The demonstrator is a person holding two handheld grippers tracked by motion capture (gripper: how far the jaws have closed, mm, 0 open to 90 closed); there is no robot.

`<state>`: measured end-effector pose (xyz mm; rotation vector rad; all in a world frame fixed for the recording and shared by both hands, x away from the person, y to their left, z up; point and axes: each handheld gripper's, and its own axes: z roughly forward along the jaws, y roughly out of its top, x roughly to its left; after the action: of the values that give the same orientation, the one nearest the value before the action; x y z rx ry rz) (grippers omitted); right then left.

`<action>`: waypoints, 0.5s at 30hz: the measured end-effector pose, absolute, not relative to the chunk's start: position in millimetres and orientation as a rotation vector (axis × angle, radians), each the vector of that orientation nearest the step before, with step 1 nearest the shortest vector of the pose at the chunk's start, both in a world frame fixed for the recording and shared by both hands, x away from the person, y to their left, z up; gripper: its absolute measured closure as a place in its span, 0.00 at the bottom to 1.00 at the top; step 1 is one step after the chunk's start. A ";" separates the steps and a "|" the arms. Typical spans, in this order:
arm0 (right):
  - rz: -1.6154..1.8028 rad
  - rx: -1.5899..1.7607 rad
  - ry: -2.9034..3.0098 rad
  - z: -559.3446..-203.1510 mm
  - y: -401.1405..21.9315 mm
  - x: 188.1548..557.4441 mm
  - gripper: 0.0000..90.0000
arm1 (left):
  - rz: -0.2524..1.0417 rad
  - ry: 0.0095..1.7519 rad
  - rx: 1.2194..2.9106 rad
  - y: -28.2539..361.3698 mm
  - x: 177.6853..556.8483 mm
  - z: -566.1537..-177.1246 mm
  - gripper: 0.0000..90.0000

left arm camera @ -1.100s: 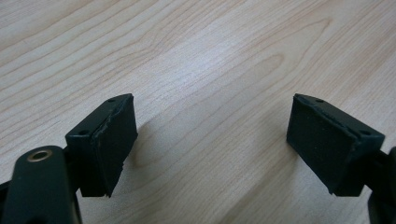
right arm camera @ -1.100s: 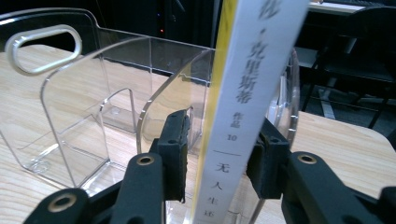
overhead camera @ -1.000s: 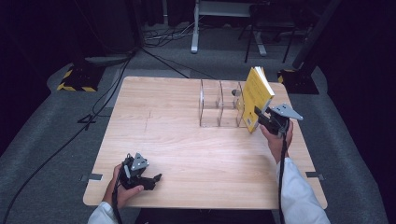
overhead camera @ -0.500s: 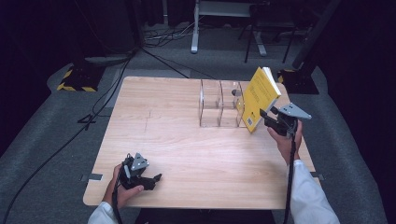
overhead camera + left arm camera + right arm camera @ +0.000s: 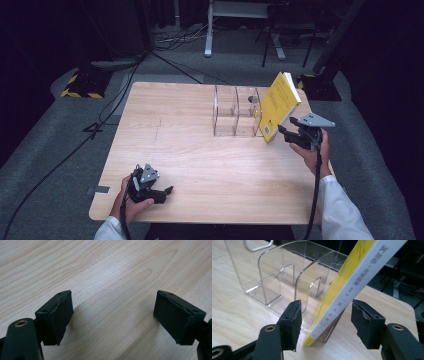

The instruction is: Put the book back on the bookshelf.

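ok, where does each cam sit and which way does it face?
High view: above the person's side, looking forward and down on the table; both hands, left gripper, right gripper.
Left gripper view: on that gripper, facing bare tabletop between open fingers.
Right gripper view: faces the leaning yellow book and clear rack.
High and right gripper views share book and rack.

High cam overlooks whole table [image 5: 200, 165]; gripper cams sit close, right shares book [image 5: 352, 287].
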<state>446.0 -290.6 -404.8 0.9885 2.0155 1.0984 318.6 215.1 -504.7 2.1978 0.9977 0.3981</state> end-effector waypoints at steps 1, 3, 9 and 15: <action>1.098 0.978 2.031 -404.4 -291.1 444.7 0.46 | 0.398 0.998 2.198 215.1 318.6 -504.7 0.19; 1.101 0.970 2.047 -403.3 -291.8 442.5 0.45 | 0.398 0.998 2.198 215.1 318.6 -504.7 0.19; 1.089 0.899 2.125 -399.3 -290.3 431.7 0.40 | 0.398 0.998 2.198 215.1 318.6 -504.7 0.19; 1.054 0.828 2.177 -401.6 -288.3 418.5 0.39 | 0.398 0.998 2.198 215.1 318.6 -504.7 0.19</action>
<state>418.5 -288.3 -401.6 0.8276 2.1766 1.0536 318.6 215.1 -504.7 2.1975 0.9979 0.3981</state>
